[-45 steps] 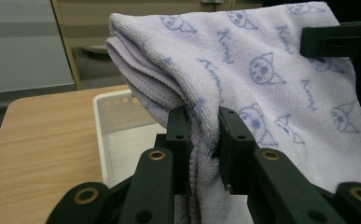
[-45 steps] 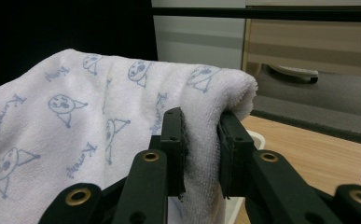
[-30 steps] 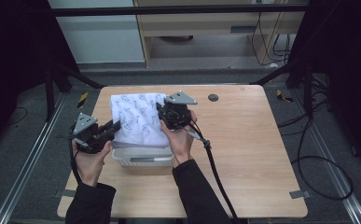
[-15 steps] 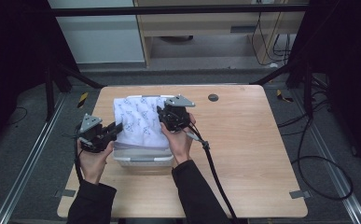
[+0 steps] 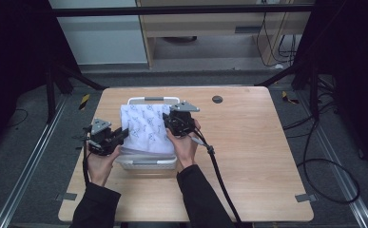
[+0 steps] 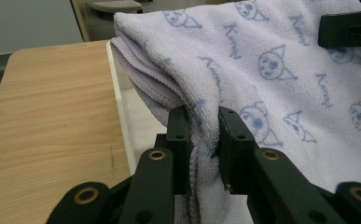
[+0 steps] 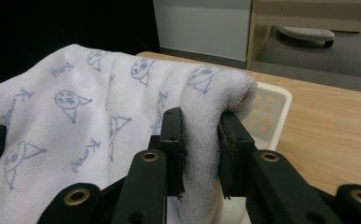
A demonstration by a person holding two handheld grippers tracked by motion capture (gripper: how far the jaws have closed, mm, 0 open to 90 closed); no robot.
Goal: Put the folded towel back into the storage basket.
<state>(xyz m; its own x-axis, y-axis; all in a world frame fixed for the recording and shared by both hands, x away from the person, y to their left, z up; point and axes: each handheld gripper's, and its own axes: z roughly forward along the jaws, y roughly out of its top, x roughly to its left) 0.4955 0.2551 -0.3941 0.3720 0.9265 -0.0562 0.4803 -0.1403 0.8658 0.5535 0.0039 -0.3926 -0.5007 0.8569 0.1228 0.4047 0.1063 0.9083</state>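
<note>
Both grippers have sunk with the towel (image 5: 146, 128), now over the white basket (image 5: 148, 164) between left gripper (image 5: 120, 135) and right gripper (image 5: 172, 121). Left gripper view: jaws clamp a towel fold. Right gripper view: jaws pinch the towel's edge, basket beyond.

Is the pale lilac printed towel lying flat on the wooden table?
No: the pale lilac printed towel is held over the white plastic basket, pinched by the left gripper and right gripper.
</note>
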